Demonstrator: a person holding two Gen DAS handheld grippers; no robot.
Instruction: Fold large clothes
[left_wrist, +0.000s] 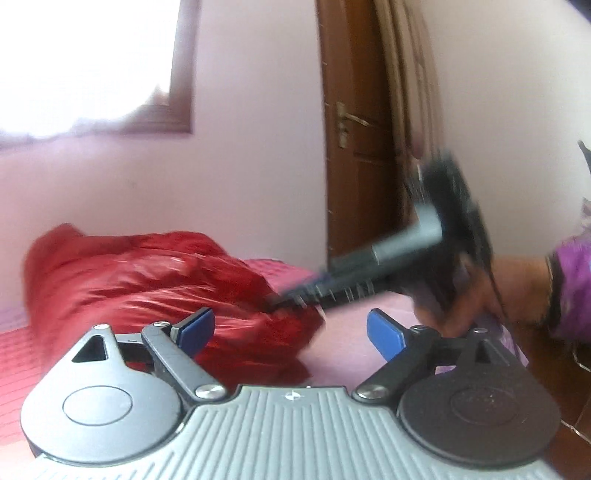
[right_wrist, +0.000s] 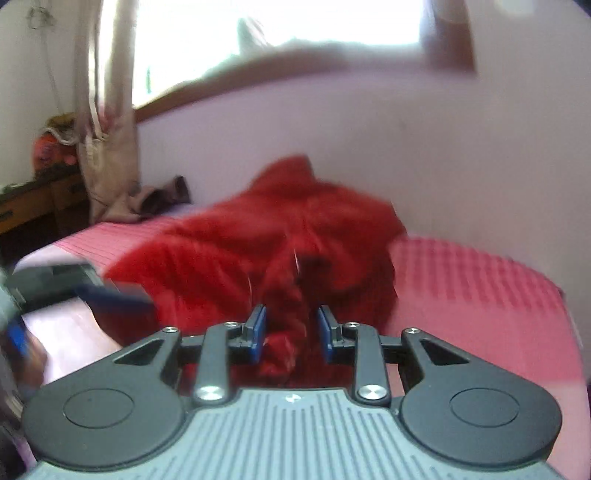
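No readable writing or brand anywhere; only a small round emblem on each gripper's ribbed grey body, too small to make out; left gripper (left_wrist: 291, 330) fills the bottom of the left wrist view, blue pads spread wide apart, nothing between them, not touching the cloth; red garment (left_wrist: 147, 280) lies bunched in a heap on the bed (left_wrist: 340, 354), left of centre in that view, shiny and creased, its near edge just behind the left blue pad; pink ribbed bedcover shows at lower left and centre; right gripper (left_wrist: 291, 301) enters from the right of the same frame, blurred, its tip buried in the garment's right end at centre frame; person's right hand (left_wrist: 476, 291) grips its handle at the right edge, purple sleeve behind it; brown wooden door (left_wrist: 362, 147) with a brass handle stands at upper centre, bright window (left_wrist: 85, 62) at upper left; in the right wrist view the right gripper (right_wrist: 291, 328) sits bottom centre, pads drawn narrow with a twisted fold of the red garment (right_wrist: 258, 243) pinched between them, cloth touching both pads as far as the blur allows; rest of the garment piles up at centre frame on the bed (right_wrist: 480, 295); left gripper (right_wrist: 110, 295) shows as a blurred blue and grey shape at lower left, just beside the garment's edge; curtain (right_wrist: 107, 122) hangs at upper left.
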